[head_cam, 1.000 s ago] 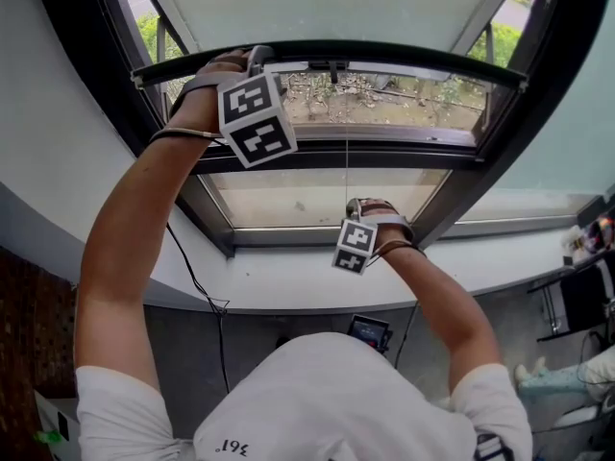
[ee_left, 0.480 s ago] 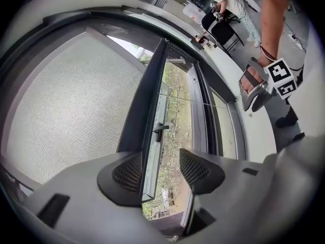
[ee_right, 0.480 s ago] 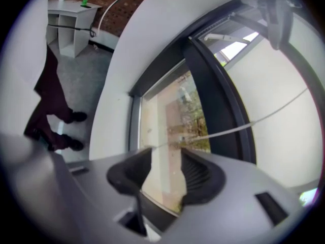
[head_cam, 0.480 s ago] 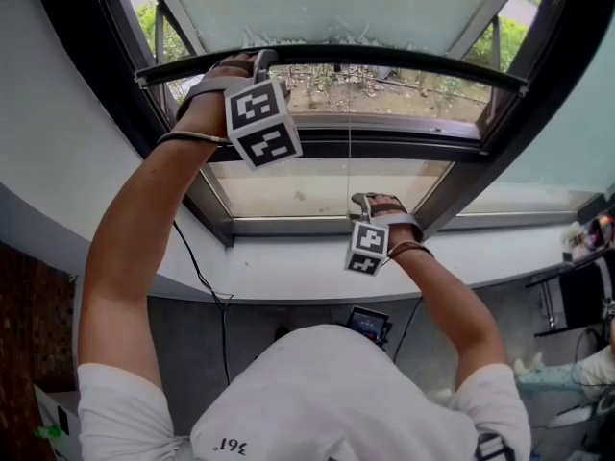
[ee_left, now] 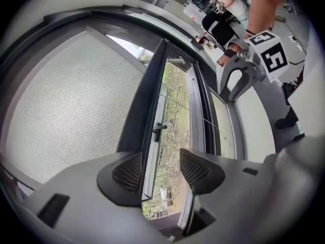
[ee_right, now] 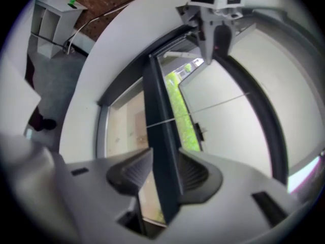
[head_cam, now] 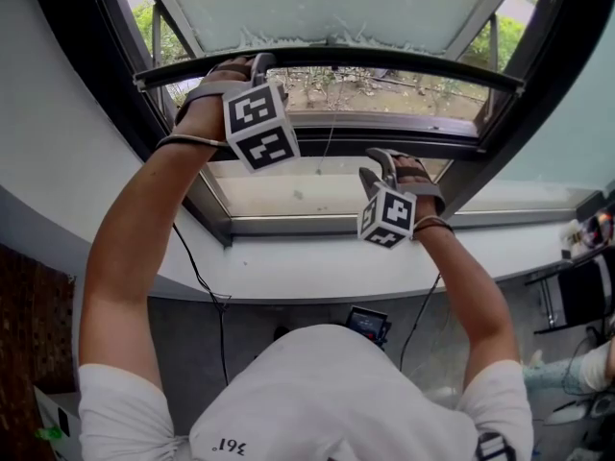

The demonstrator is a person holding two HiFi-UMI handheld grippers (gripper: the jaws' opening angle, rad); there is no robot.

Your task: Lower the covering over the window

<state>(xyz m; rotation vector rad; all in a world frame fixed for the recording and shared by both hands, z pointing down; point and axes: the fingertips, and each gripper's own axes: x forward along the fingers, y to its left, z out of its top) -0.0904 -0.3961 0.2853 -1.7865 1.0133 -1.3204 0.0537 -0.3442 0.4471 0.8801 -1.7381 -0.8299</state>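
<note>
— What sits in the left gripper point(ee_left: 160, 156)?
— Its fingers point(ee_left: 127, 173) stand apart with the dark bottom rail point(ee_left: 144, 100) between them. It lies against one pad, with daylight beside the other.
— And the right gripper point(ee_right: 165, 159)?
— Its fingers have just been opening and are wide, gripping nothing. A window frame bar point(ee_right: 160, 111) shows in the gap.
— The blind point(ee_left: 71, 100)?
— Pale mesh over the upper part of the window point(head_cam: 96, 27). Its rail runs level from side to side, with greenery point(head_cam: 384, 89) below.

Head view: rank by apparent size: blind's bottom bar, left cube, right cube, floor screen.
1. blind's bottom bar
2. left cube
3. right cube, smaller perhaps only through distance
4. floor screen, partly hidden
</note>
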